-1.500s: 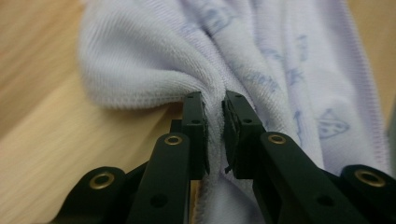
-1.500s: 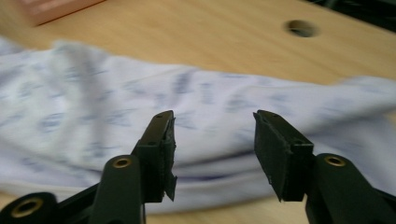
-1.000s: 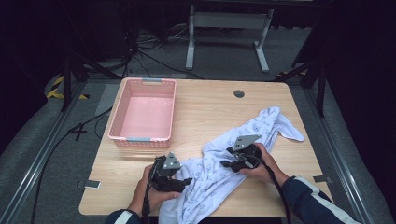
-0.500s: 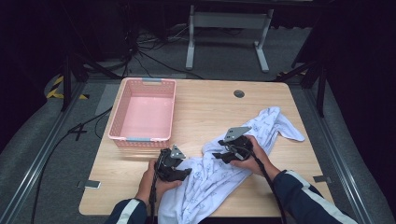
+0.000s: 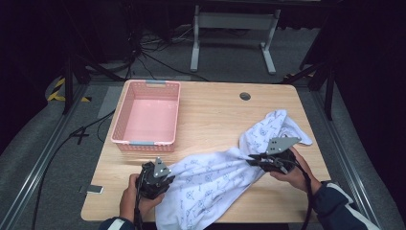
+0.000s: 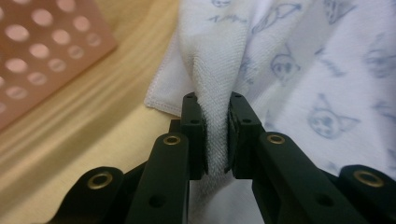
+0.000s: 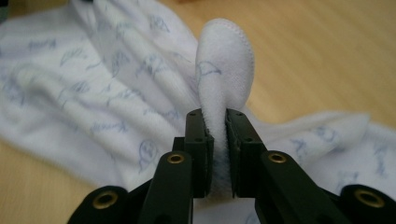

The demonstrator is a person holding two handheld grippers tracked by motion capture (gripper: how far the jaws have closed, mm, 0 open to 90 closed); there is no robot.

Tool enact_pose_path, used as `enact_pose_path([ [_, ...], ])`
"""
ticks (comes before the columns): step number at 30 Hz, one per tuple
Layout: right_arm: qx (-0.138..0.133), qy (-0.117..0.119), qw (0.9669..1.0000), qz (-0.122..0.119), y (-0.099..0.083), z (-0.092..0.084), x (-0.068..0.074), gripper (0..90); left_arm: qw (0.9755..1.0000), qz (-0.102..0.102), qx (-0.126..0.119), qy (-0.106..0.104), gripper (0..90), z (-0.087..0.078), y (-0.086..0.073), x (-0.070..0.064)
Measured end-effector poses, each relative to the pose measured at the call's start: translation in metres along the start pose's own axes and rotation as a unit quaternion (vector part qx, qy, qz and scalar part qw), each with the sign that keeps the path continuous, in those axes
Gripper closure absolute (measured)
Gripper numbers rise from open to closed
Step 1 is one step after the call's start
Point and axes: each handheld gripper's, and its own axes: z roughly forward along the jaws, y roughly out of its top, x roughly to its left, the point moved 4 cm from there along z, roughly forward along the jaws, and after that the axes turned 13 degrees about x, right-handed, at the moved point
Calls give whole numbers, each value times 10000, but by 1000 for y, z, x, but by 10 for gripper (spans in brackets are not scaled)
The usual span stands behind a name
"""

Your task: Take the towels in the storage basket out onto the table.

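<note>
Cloth (image 5: pixel 215 179), white with a small blue print, lay across the near right part of the table (image 5: pixel 215 110), stretched in a band from the left gripper (image 5: pixel 165 179) at the near edge up toward the right gripper (image 5: pixel 253 160), with its far end bunched beyond that. Both grippers had just been closing, and each now pinched a fold: in the left gripper view the jaws clamped a raised ridge of cloth (image 6: pixel 217 112) beside its hemmed corner; in the right gripper view they squeezed a rounded, stitched edge (image 7: pixel 224 70) that stood up above the pads.

A second earlier the cloth had sat in a looser heap, wider at the near edge, with both grippers low on it and close together. Since then the right gripper had moved right and lifted slightly, drawing the middle of the cloth taut. Left of the cloth, the pink basket (image 5: pixel 124 139) was unmoved.
</note>
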Motion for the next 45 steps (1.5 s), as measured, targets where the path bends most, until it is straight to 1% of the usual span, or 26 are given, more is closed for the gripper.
enact_pose_path([
  [2, 295, -6, 9996, 29, -19, 3, 6, 758, 9987, 92, 353, -345, 725, 3, -5, -8],
  [4, 565, 165, 9983, 10, -32, 8, 13, 725, 9980, 301, 286, -484, 648, 6, -8, -15],
  [6, 748, 179, 9970, -22, -43, 12, 19, 710, 9973, 285, 178, -649, 517, 4, -6, -19],
  [8, 731, 247, 9970, 80, -48, 12, 20, 667, 9969, 268, -100, -733, 462, 0, -1, -16],
  [9, 713, 318, 9969, 141, -49, 11, 20, 644, 9969, 120, -222, -743, 420, -2, 2, -14],
  [11, 685, 373, 9968, 147, -50, 10, 20, 622, 9967, 6, -383, -714, 380, -1, 10, -8],
  [15, 456, 196, 9986, 183, -46, -2, 15, 550, 9974, -23, -284, -656, 380, 13, 26, 0],
  [18, 87, -44, 9992, 398, -38, -16, 0, 528, 9977, 36, -139, -662, 382, 25, 34, 5],
  [20, -110, -445, 9969, 637, -33, -24, -20, 516, 9977, 199, 91, -638, 404, 32, 39, 7],
  [21, -144, -611, 9953, 731, -32, -24, -28, 511, 9972, 236, 126, -705, 402, 38, 41, 7],
  [22, -122, -828, 9917, 978, -31, -22, -48, 512, 9964, 275, 209, -770, 409, 40, 41, 7],
  [23, -80, -938, 9895, 1096, -31, -19, -58, 515, 9959, 397, 411, -696, 458, 44, 41, 8],
  [24, -35, -1065, 9851, 1353, -32, -11, -76, 531, 9965, 436, 330, -629, 528, 45, 42, 8],
  [25, -35, -1065, 9851, 1353, -32, -11, -76, 531, 9965, 436, 330, -629, 561, 45, 42, 8],
  [26, 8, -1041, 9835, 1479, -33, -6, -84, 541, 9960, 465, 396, -652, 561, 43, 42, 9],
  [28, 349, -1088, 9789, 1695, -40, 17, -106, 576, 9954, 550, 409, -663, 777, 41, 39, 10],
  [30, 483, -1100, 9774, 1741, -43, 24, -110, 584, 9957, 553, 397, -634, 810, 38, 34, 12],
  [31, 632, -1127, 9755, 1780, -48, 29, -114, 599, 9964, 478, 329, -615, 819, 36, 31, 15],
  [32, 663, -1157, 9733, 1869, -53, 31, -119, 622, 9965, 445, 415, -565, 828, 33, 29, 17],
  [34, 655, -1191, 9708, 1978, -58, 31, -126, 639, 9979, 167, 230, -590, 832, 25, 20, 27],
  [35, 678, -1301, 9678, 2047, -60, 30, -130, 641, 9979, 167, 230, -590, 834, 25, 20, 27],
  [36, 680, -1427, 9656, 2065, -61, 30, -136, 642, 9988, -80, 202, -428, 835, 16, 8, 38],
  [38, 672, -1717, 9625, 1987, -63, 31, -144, 642, 9985, -335, 131, -414, 839, 10, -3, 46],
  [40, 657, -1725, 9594, 2134, -63, 31, -153, 644, 9974, -578, 61, -416, 839, 5, -14, 54],
  [43, 579, -1688, 9576, 2262, -62, 34, -170, 641, 9964, -703, 7, -468, 865, 3, -23, 59],
  [45, 597, -1723, 9571, 2250, -58, 38, -180, 635, 9974, -646, 87, -322, 864, 3, -24, 54],
])
